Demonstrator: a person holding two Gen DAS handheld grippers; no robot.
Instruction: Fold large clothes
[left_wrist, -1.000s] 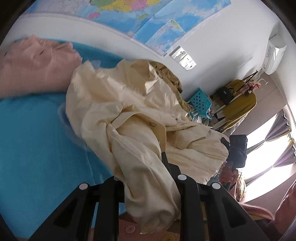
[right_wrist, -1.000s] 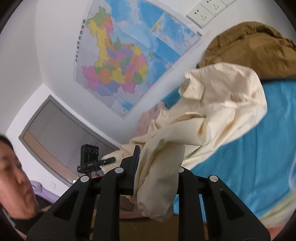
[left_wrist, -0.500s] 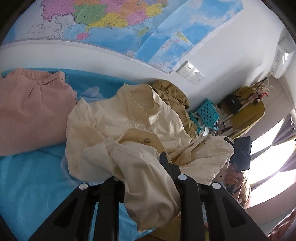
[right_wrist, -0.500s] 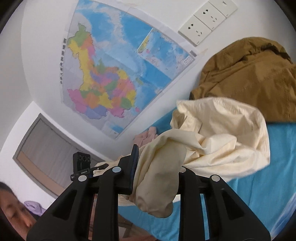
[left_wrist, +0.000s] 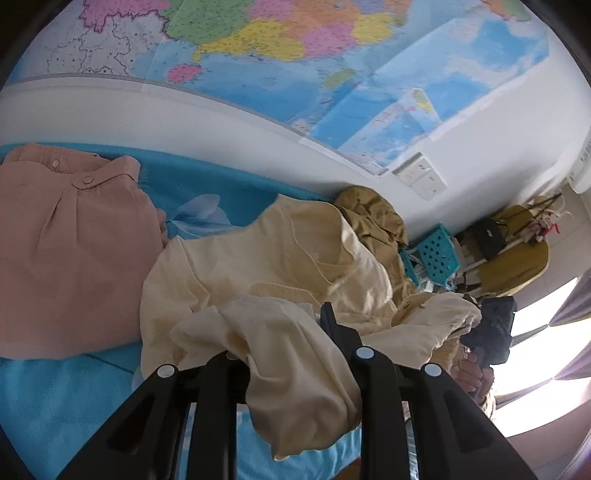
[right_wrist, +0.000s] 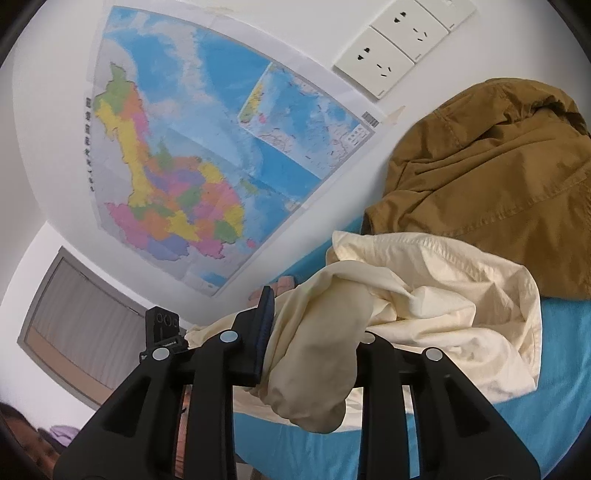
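Note:
A large cream garment lies bunched on the blue bed cover. My left gripper is shut on a thick fold of it, which hangs down between the fingers. My right gripper is shut on another fold of the same cream garment, and the bunch drapes over its frame. The cloth runs from each gripper down to the bed. The fingertips are hidden by fabric in both views.
A folded pink shirt lies on the bed at the left. A brown jacket is heaped against the wall. A map and wall sockets are on the wall. A teal stool and chair stand beyond the bed.
Both grippers have moved toward the wall with the cream garment still held. The map, pink shirt and brown jacket now appear larger. The garment is more bunched.

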